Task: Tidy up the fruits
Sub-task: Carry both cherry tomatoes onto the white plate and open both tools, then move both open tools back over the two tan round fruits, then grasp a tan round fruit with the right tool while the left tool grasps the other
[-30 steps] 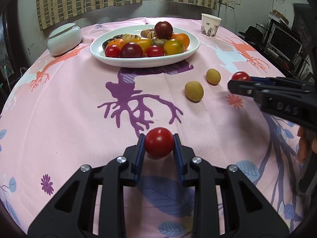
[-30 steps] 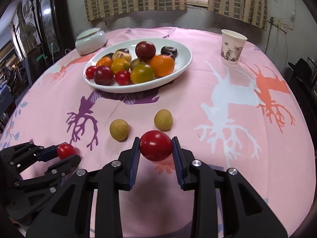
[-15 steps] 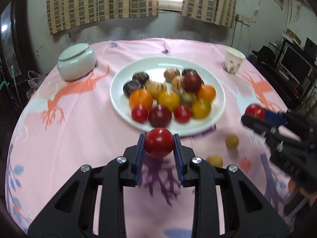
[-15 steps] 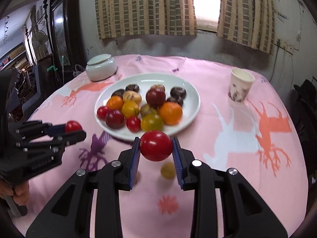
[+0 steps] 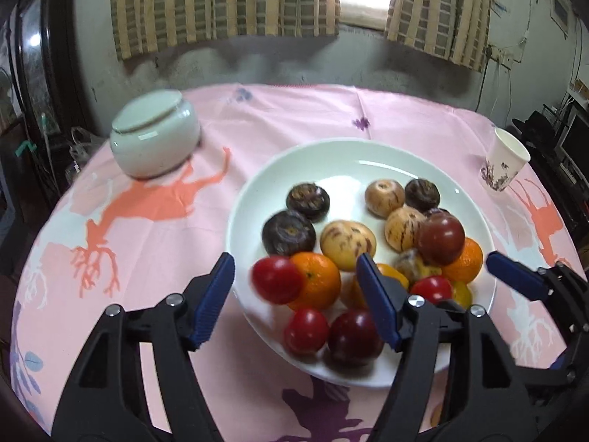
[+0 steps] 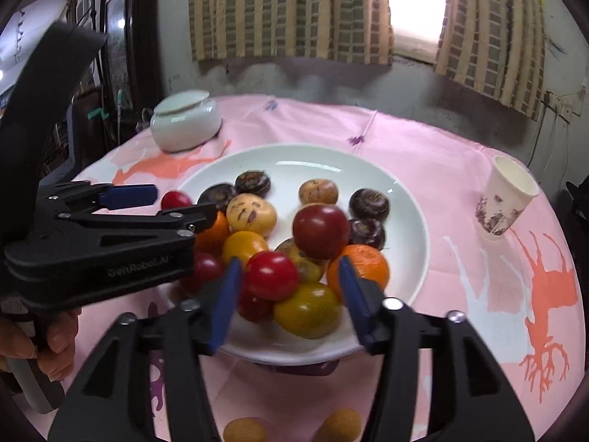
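A white plate (image 5: 368,154) (image 6: 405,199) on the pink tablecloth holds several fruits: red and dark tomatoes, oranges, yellow and brown ones. My left gripper (image 5: 296,294) is open over the plate's near left rim; a red tomato (image 5: 277,279) sits blurred between its fingers, free of both. My right gripper (image 6: 291,296) is open over the plate's near edge; a red tomato (image 6: 271,275) lies between its fingers on the pile, close to the left one. Each gripper shows in the other's view, the right gripper (image 5: 530,287) and the left gripper (image 6: 125,202).
A white lidded jar (image 5: 154,140) (image 6: 186,121) stands back left of the plate. A paper cup (image 5: 504,165) (image 6: 506,199) stands at the right. Two small tan fruits (image 6: 244,430) (image 6: 340,423) lie on the cloth in front of the plate.
Both grippers moved forward over the plate and opened. Each let go of its red tomato, which now sits among the fruits.
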Motion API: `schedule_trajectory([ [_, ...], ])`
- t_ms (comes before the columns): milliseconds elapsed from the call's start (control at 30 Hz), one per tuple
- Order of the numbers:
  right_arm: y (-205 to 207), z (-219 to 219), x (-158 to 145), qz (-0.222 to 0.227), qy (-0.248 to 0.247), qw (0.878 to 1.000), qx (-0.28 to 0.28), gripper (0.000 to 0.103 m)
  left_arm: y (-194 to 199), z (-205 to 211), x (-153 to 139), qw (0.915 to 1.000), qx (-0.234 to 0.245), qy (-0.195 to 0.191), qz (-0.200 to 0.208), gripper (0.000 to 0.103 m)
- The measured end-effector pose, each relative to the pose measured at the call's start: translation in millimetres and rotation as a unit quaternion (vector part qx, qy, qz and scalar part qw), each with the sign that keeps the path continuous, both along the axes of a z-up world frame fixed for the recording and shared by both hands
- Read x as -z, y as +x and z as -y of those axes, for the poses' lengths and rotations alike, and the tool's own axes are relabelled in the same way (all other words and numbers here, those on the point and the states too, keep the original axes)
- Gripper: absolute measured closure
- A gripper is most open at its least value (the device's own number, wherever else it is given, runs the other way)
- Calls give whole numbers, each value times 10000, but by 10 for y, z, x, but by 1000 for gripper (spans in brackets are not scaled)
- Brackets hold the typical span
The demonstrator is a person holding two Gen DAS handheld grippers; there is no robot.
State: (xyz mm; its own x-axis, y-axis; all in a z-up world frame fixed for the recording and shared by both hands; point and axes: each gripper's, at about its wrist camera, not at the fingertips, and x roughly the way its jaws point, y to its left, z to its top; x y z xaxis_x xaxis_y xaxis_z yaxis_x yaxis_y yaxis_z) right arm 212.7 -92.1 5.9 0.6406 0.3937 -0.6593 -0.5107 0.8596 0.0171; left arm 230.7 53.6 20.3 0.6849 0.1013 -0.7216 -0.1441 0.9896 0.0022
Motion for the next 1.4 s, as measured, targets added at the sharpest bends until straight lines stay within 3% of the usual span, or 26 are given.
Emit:
schedule_trajectory([
  [167, -83, 293, -110, -32, 298, 9995, 130, 43, -133, 12, -73, 10000, 35, -73, 26, 32],
  [333, -290, 529, -158, -46, 167, 9998, 113, 43, -375, 67, -161, 9998, 144, 45, 149, 27],
  [633, -572, 745, 106, -205, -121, 9996, 180, 44, -832, 233, -61, 9992, 378, 71, 78, 25],
  [967, -550, 724, 445, -673, -258, 9974, 66, 44, -1208, 576, 276, 9958, 887, 43, -242, 25],
  [1000, -546, 716, 461, -695, -270, 9972, 58, 46, -1210, 604, 307, 9953, 923, 28, -287, 25],
  [1067, -525, 689, 496, -830, -254, 9962, -45, 64, -1203, 668, 347, 9944, 1001, 39, -348, 25],
  [1167, -506, 688, 521, -895, -297, 9955, -1, 78, -1184, 760, 372, 9934, 1080, 51, -370, 25],
  [1400, -468, 771, 501, -1071, -116, 9942, 30, 78, -1102, 940, 439, 9923, 1158, 6, -449, 25],
])
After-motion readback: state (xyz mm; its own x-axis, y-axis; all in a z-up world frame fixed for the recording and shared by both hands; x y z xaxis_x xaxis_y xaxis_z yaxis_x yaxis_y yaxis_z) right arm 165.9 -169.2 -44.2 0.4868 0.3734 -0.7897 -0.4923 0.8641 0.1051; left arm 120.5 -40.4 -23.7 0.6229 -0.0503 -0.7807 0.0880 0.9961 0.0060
